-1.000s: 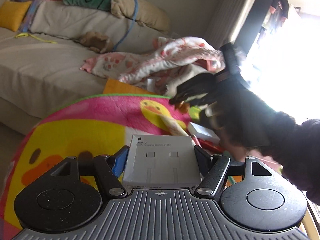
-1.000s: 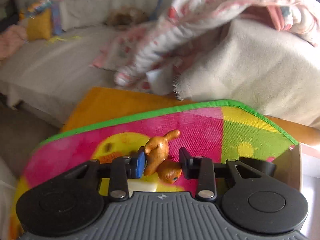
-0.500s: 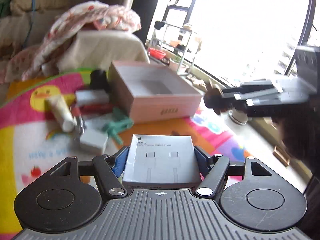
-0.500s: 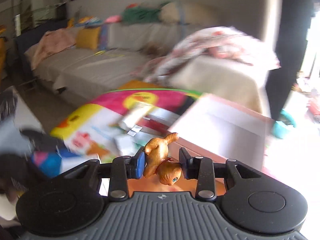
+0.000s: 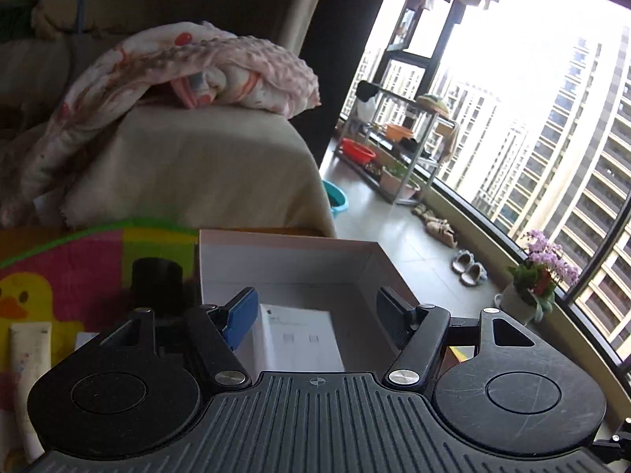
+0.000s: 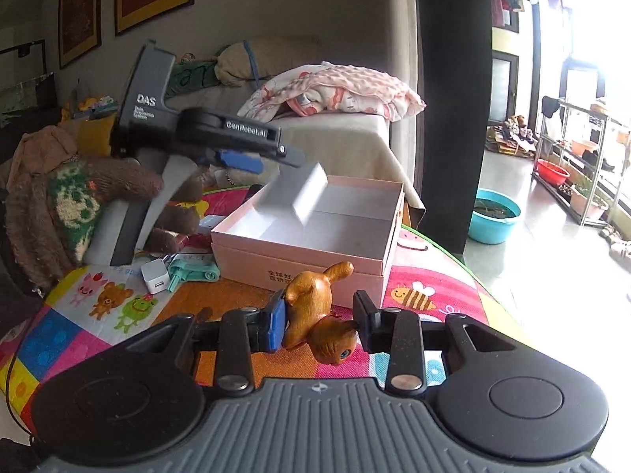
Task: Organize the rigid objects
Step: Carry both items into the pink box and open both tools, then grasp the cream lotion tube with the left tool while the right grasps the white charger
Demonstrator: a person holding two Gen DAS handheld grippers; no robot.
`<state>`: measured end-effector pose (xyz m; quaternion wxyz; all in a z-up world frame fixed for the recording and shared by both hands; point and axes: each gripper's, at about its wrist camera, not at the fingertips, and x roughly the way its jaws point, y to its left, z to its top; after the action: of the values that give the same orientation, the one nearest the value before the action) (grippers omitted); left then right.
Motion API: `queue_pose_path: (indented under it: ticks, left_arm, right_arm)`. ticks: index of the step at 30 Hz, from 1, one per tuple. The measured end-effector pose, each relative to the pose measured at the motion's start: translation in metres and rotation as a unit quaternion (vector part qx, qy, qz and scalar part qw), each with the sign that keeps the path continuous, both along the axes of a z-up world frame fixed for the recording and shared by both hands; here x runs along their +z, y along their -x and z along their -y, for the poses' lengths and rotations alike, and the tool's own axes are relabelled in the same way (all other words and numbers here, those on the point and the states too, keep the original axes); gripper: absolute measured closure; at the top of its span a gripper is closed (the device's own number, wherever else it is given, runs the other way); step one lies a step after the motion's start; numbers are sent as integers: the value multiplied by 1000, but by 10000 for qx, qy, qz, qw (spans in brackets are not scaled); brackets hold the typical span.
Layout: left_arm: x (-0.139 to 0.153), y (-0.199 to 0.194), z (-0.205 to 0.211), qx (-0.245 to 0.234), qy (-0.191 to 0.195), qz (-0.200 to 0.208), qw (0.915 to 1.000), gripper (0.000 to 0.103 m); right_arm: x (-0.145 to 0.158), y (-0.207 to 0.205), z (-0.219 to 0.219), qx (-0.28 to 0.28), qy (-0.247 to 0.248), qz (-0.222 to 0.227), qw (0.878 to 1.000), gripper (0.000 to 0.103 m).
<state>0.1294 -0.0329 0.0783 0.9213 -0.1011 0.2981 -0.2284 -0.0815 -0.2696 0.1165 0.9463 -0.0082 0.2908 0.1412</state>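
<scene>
My left gripper (image 5: 317, 317) is open above the pink cardboard box (image 5: 284, 260). The white USB-C cable box (image 5: 299, 337) is free of the fingers and drops into it. In the right wrist view the white box (image 6: 309, 193) is tilted in mid-air over the pink box (image 6: 299, 252), just under the left gripper (image 6: 252, 157). My right gripper (image 6: 319, 325) is shut on an orange cat figurine (image 6: 319, 311), held above the mat in front of the pink box.
A colourful play mat (image 6: 98, 315) holds a white charger (image 6: 154, 280), a teal plug (image 6: 189, 272), a black cylinder (image 5: 157, 287) and a cream tube (image 5: 29, 358). A sofa with a pink blanket (image 6: 335, 90) stands behind. A blue basin (image 6: 495, 215) sits on the floor to the right.
My left gripper moved over the pink box and opened, letting go of the white cable box. My right gripper swung round with the cat figurine to face the pink box.
</scene>
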Motion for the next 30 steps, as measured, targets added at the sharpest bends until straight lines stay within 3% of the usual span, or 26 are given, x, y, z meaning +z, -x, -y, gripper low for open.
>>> queue_pose_path:
  ticks: [5, 9, 12, 14, 15, 16, 20, 21, 26, 30]
  left_arm:
    - [7, 46, -55, 504, 348, 450, 9971, 31]
    - [6, 101, -85, 372, -369, 871, 9948, 31]
    - [-7, 127, -94, 57, -800, 678, 9945, 31]
    - [-17, 136, -100, -75, -971, 424, 9943, 31]
    - [-23, 139, -104, -104, -1071, 309, 9937, 31]
    - [-28, 143, -106, -113, -1177, 230, 9927, 31]
    - [-39, 148, -112, 1, -1427, 115, 9897, 31]
    - [-40, 148, -114, 90, -1410, 85, 9899, 31]
    - [-35, 140, -112, 171, -1113, 207, 9934, 31]
    - [-30, 124, -108, 317, -1042, 329, 9935, 31]
  right_arm:
    - [-5, -12, 4, -77, -9, -73, 9999, 68]
    - [11, -46, 0, -4, -207, 38, 9998, 68]
    - [29, -91, -5, 48, -482, 9, 9988, 67]
    - [39, -123, -9, 48, -575, -61, 9983, 51]
    - [42, -133, -12, -101, -500, -35, 9987, 38]
    - [45, -137, -17, -222, -401, 61, 9989, 33]
    - [38, -124, -28, -17, -342, 165, 9993, 29]
    - [33, -118, -31, 10, -323, 169, 9993, 24]
    - [-5, -80, -46, -37, 92, 293, 9995, 23]
    - [-31, -65, -53, 257, 192, -9, 9995, 23]
